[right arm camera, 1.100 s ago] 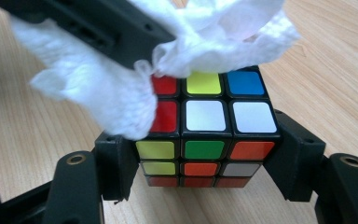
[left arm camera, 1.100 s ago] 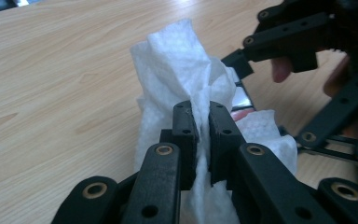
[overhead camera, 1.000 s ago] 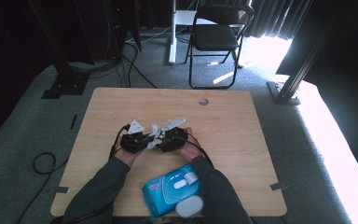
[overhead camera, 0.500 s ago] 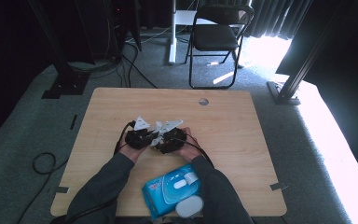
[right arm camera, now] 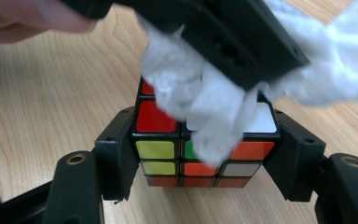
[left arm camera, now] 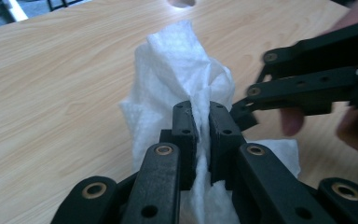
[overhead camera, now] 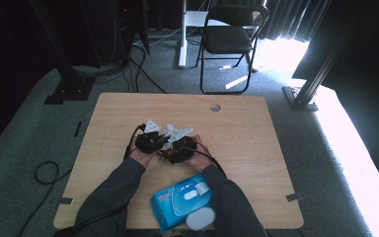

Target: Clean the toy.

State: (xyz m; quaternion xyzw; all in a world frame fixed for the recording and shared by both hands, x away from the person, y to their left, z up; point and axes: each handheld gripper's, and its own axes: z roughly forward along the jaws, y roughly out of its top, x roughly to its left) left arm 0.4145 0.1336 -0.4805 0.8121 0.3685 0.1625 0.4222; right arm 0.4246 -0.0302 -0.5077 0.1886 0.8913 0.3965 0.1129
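Note:
A scrambled colour cube sits clamped between the jaws of my right gripper, just above the wooden table. My left gripper is shut on a crumpled white wipe. In the right gripper view the left gripper reaches in from above and presses the wipe onto the cube's top face, hiding part of it. The high view has both hands close together at the table's middle, left gripper beside right gripper.
A blue pack of wipes lies near the front edge between the person's forearms, with a white round object just below it. The table has a small hole at the back. A folding chair stands beyond it.
My left gripper has shifted a little to the right, closer to the right gripper, with the wipe in it. The right gripper and cube have stayed in place.

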